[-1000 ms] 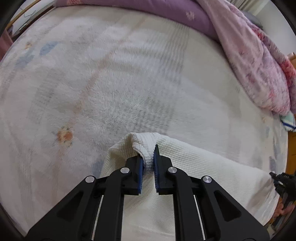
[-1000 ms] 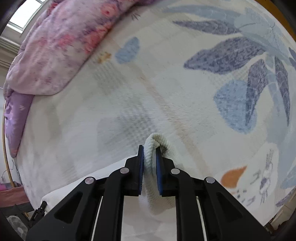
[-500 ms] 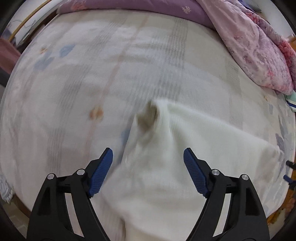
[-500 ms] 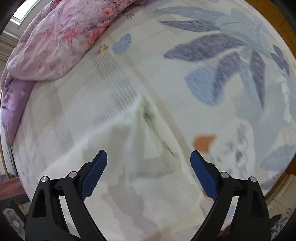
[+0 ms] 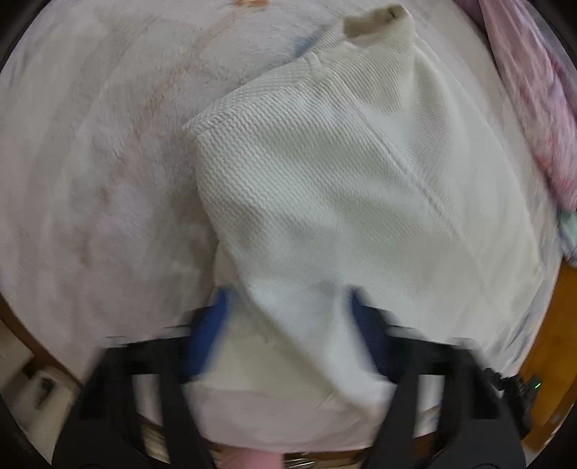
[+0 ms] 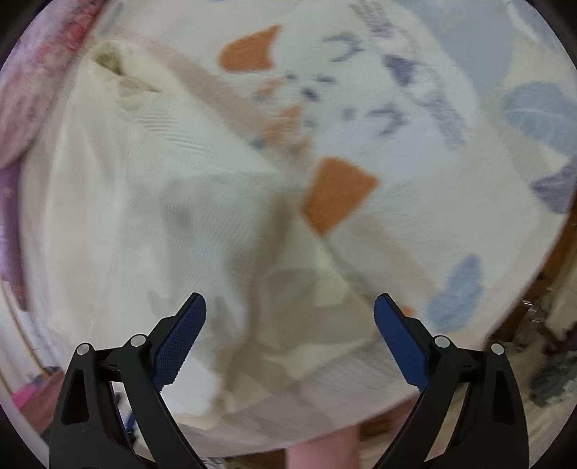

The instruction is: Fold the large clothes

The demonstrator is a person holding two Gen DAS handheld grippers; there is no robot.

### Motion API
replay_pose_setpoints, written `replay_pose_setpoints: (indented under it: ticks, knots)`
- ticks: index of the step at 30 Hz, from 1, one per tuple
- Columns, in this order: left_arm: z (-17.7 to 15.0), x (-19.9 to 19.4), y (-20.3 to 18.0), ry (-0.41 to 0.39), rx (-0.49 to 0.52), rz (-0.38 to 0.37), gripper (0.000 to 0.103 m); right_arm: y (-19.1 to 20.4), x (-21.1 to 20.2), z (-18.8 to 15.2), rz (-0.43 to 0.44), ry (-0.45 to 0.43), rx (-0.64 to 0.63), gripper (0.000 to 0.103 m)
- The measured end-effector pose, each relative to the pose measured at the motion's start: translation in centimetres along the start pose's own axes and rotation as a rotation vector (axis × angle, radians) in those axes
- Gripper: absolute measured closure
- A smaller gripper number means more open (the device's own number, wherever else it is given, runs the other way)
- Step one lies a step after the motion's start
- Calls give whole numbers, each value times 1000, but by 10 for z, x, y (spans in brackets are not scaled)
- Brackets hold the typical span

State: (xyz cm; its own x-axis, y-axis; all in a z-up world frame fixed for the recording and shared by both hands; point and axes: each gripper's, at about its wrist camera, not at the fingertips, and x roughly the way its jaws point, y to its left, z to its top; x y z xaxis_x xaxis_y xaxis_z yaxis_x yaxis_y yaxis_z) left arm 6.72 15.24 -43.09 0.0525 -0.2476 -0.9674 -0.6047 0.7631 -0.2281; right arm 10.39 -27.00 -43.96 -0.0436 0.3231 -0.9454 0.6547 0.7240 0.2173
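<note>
A cream knitted garment [image 5: 353, 187] is seen lying folded on the bed [image 5: 90, 162], ahead of the left gripper [image 5: 288, 335] and reaching back between its fingers [image 5: 205, 332]. The fingers of that gripper are spread wide, one on each side of the near part of the cloth, and nothing is pinched between them; their outlines are smeared by motion blur. A folded edge of the garment runs from a corner ahead and to the left of the fingers down toward the gap between them, and a seam line is seen crossing the cloth diagonally to the right. At the far end of the garment a ribbed opening [image 5: 378, 18] is raised slightly. A pink floral quilt [image 5: 533, 108] is bunched along the far right of the bed.

In the right wrist view the same garment [image 6: 144, 202] is spread ahead and to the left of the right gripper [image 6: 288, 335], whose fingers [image 6: 184, 335] are likewise held wide apart with no cloth caught between them. Part of the cloth lies in the gap between the two blue pads. The printed bed sheet [image 6: 414, 162], with orange patches and blue leaf shapes, is shown ahead and to the right of the fingers. The pink quilt [image 6: 32, 90] is visible at the far left edge.
</note>
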Motion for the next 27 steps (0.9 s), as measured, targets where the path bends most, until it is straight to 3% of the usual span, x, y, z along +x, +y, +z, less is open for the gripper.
replay_pose_setpoints:
  ticks: [1,2,4,5,8,11,15,23,24,25,26,27]
  knots:
    - [1,3,1,2,-1,10,78,7,-1,-1,25,-31,-8,21]
    - [2,5,3,4,1,2,80,12,-1,-1,8,-51,-19,27]
    - [1,5,4,1,-3,-19,86,24,3,0,-1,-52,-50,66]
    - [-1,3,5,-3,3,-20,86,27,6,0,12,-29,-48,92]
    - [-13,-9,3,-27,37,0,93,30,-5,-9,2,-79,-52,100]
    - [-23,-17,1,-23,63,50,99,30,-12,-24,-39,-97,-84,101]
    - [-36,-24,10,-14,44,46,102,19,-14,-37,-68,-78,-72,101]
    - [-83,1,26,62,37,89,100,-13,6,-55,-183,-36,-43,98]
    - [-83,4,27,74,32,108,95,-15,8,-55,-188,-29,-32,92]
    - [-82,9,27,124,33,167,83,-16,11,-55,-214,-2,-20,85]
    - [-81,9,26,151,47,194,78,-19,12,-55,-238,28,-16,62]
    - [-80,4,24,143,66,188,74,-16,12,-56,-259,48,-15,45]
